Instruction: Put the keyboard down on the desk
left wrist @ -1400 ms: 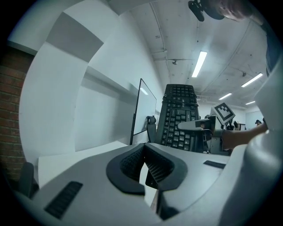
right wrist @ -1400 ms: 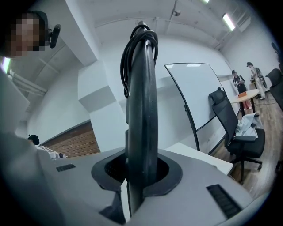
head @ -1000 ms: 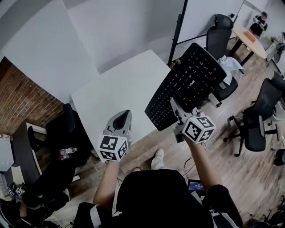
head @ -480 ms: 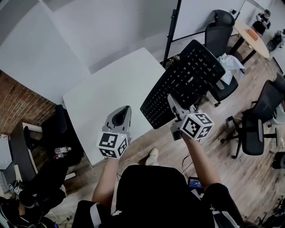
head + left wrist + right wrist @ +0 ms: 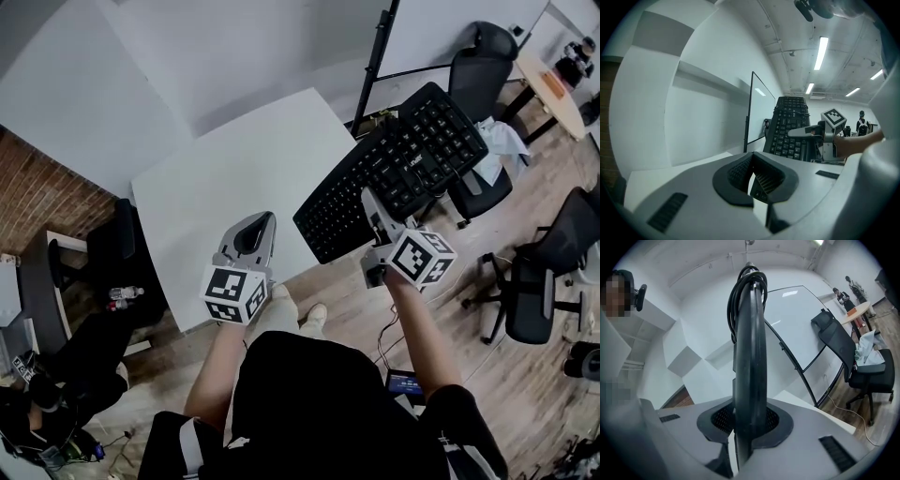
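Observation:
My right gripper (image 5: 377, 217) is shut on the near long edge of a black keyboard (image 5: 398, 169). It holds the keyboard tilted in the air by the right corner of the white desk (image 5: 225, 178). In the right gripper view the keyboard (image 5: 749, 357) stands edge-on between the jaws, with its coiled cable (image 5: 747, 273) at the top. My left gripper (image 5: 253, 234) is over the desk's front edge, shut with nothing in it. The left gripper view shows its closed jaws (image 5: 753, 176), the keyboard (image 5: 790, 131) and the right gripper's marker cube (image 5: 833, 117) beyond.
A whiteboard on a black stand (image 5: 375, 56) rises behind the desk's right corner. Black office chairs (image 5: 473, 66) (image 5: 534, 281) stand on the wooden floor at right, near a round table (image 5: 553, 84). A brick wall (image 5: 37, 197) and a dark chair (image 5: 103, 258) are at left.
Both grippers have moved towards the desk and a little lower. The keyboard came along in the right gripper, and its left end now overlaps the desk's corner. Both jaws stayed shut.

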{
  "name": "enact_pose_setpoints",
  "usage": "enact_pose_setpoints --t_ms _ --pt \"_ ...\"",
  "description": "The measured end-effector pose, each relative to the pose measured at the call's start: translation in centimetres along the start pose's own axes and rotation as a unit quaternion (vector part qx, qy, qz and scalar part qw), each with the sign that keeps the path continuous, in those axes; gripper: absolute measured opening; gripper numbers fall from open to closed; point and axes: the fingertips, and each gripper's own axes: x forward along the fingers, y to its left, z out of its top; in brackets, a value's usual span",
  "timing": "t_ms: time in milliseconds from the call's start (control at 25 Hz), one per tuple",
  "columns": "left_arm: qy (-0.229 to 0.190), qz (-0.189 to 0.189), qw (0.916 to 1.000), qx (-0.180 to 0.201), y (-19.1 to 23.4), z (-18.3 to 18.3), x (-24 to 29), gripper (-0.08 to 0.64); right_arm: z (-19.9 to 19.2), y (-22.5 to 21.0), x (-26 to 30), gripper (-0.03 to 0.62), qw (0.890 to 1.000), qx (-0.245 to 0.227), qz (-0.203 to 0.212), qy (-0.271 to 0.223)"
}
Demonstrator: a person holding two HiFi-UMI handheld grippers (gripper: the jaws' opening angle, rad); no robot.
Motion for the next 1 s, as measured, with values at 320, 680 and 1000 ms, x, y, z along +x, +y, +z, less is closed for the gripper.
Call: enact_pose_setpoints --t_ms 320,680,1000 --pt "0.008 -0.006 0.9999 0.005 0.3 -0.2 2.5 0.012 0.5 -1.9 2.0 0.097 0.999 0.047 -0.001 -0.005" --pt "0.027 -0.004 0.9994 -0.022 4.6 -1.2 6.0 0.012 0.4 -3.8 7.3 0.097 0.994 0.108 -0.010 -0.001" --pt "0.017 -0.012 0.9994 -0.029 8.7 -1.7 9.4 0.012 -0.9 -4.7 14.2 0.097 0.982 0.187 0.008 0.007"
